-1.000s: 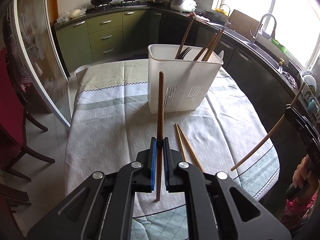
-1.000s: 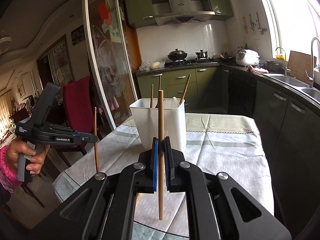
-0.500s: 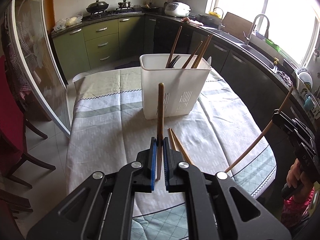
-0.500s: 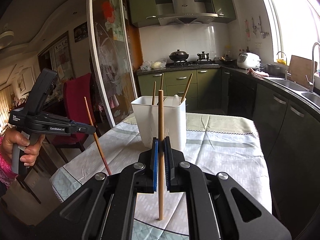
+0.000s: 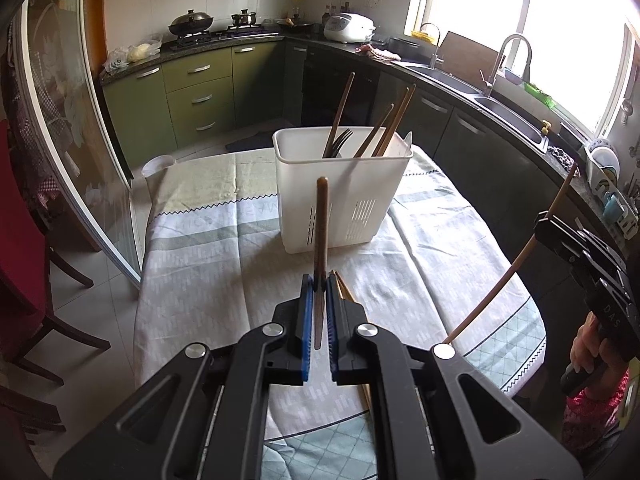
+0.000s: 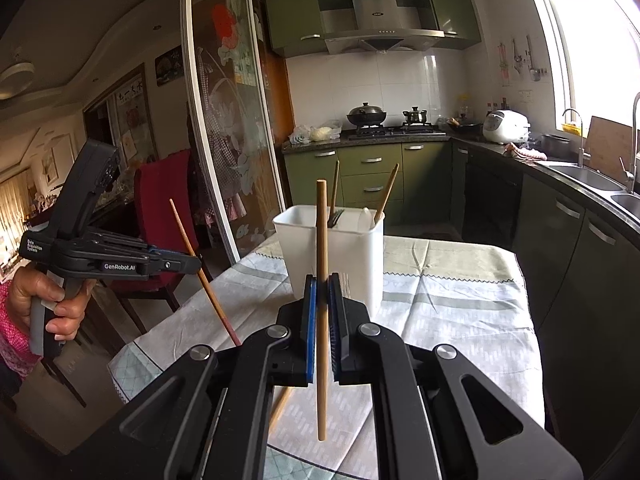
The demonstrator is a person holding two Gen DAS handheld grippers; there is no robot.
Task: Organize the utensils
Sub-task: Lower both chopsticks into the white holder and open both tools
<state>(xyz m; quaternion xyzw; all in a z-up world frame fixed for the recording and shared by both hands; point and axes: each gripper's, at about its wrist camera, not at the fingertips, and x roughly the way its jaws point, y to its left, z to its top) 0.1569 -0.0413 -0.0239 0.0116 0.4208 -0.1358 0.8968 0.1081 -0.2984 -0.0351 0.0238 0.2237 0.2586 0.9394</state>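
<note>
My left gripper (image 5: 320,280) is shut on a dark brown chopstick (image 5: 321,224) that stands upright between its blue pads. Beyond it on the table stands a white utensil holder (image 5: 340,196) with several chopsticks and a black fork (image 5: 340,138) inside. Two loose chopsticks (image 5: 345,290) lie on the cloth just past the left fingers, partly hidden by them. My right gripper (image 6: 322,280) is shut on a light wooden chopstick (image 6: 321,232), upright, in front of the holder (image 6: 360,256). In the right wrist view the left gripper (image 6: 196,264) hangs at the left with its chopstick (image 6: 219,304) leaning.
A patterned cloth (image 5: 208,280) covers the oval table. A red chair (image 6: 160,208) and a glass sliding door (image 5: 68,120) stand at the table's left. Kitchen counters with a sink (image 5: 504,116) run along the right side. A hand (image 6: 44,300) grips the left handle.
The left gripper has risen a little and tipped, so its chopstick now leans instead of hanging straight in the right wrist view. The right gripper has stayed put.
</note>
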